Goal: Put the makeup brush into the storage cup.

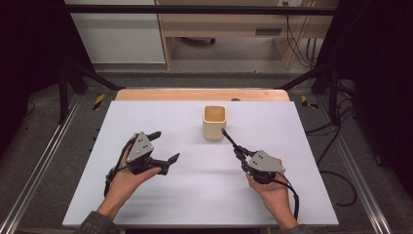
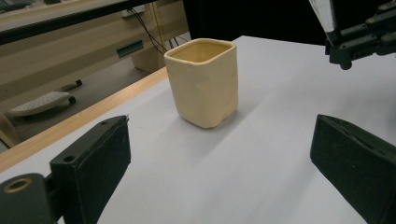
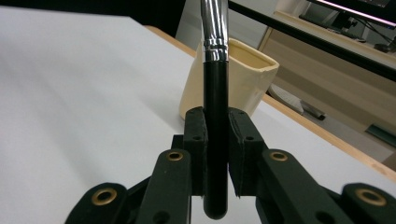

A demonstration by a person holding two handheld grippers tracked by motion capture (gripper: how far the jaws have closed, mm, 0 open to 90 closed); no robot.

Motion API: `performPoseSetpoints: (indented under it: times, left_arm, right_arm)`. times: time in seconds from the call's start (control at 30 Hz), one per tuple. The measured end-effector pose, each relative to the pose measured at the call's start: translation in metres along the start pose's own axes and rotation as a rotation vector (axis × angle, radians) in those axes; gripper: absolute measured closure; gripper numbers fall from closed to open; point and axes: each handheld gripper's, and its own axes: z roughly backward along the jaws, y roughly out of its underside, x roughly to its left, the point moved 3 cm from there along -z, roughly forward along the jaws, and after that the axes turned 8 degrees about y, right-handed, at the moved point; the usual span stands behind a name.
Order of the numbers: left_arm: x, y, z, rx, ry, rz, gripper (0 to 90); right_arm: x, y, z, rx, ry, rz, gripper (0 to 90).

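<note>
A cream square cup (image 1: 214,122) stands upright on the white table sheet (image 1: 195,200), toward the far middle. My right gripper (image 1: 241,155) is shut on a brush (image 1: 230,138) with a black handle and a silver ferrule, whose far end points at the cup's right side. In the right gripper view, the handle (image 3: 215,102) runs up between the pads, with the cup (image 3: 247,79) just behind. My left gripper (image 1: 167,145) is open and holds nothing, left of the cup. In the left gripper view, the cup (image 2: 203,86) stands ahead of the wide jaws, and the other gripper (image 2: 359,39) is at top right.
A wooden table edge (image 1: 202,94) runs behind the sheet. Metal rails (image 1: 34,175) flank the table on both sides, and cables (image 1: 336,146) lie on the floor at the right. Wooden furniture (image 1: 224,24) stands beyond the table.
</note>
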Motion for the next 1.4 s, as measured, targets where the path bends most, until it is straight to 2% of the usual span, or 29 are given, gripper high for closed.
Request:
performPoseSetpoints:
  times: [0.2, 0.27, 0.47, 0.73, 0.8, 0.93, 1.2, 1.33, 1.4]
  left_arm:
    - [0.003, 0.015, 0.015, -0.06, -0.027, 0.046, 4.2]
    - [0.003, 0.018, 0.019, -0.072, -0.032, 0.043, 4.2]
    - [0.006, 0.025, 0.032, -0.105, -0.08, 0.047, 4.4]
    - [0.014, 0.033, 0.049, -0.157, -0.129, 0.086, 4.8]
    - [0.015, 0.035, 0.051, -0.175, -0.13, 0.104, 4.7]
    - [0.014, 0.04, 0.051, -0.169, -0.113, 0.103, 4.4]
    - [0.012, 0.047, 0.058, -0.192, -0.108, 0.128, 3.6]
    - [0.012, 0.053, 0.06, -0.18, -0.113, 0.108, 3.3]
    - [0.011, 0.055, 0.06, -0.179, -0.108, 0.111, 3.3]
  right_arm:
    - [-0.007, 0.003, -0.002, -0.017, -0.013, -0.086, 79.2]
    - [-0.01, 0.004, -0.003, -0.021, -0.013, -0.119, 79.2]
    - [-0.015, 0.005, -0.002, -0.039, -0.028, -0.182, 79.2]
    - [-0.02, 0.006, -0.004, -0.062, -0.047, -0.25, 79.2]
    - [-0.02, 0.006, -0.005, -0.067, -0.057, -0.268, 79.2]
    - [-0.022, 0.007, -0.007, -0.073, -0.072, -0.298, 79.2]
    - [-0.021, 0.008, -0.013, -0.08, -0.097, -0.321, 79.2]
    - [-0.022, 0.008, -0.014, -0.087, -0.099, -0.333, 79.2]
    - [-0.023, 0.008, -0.014, -0.089, -0.096, -0.333, 79.2]
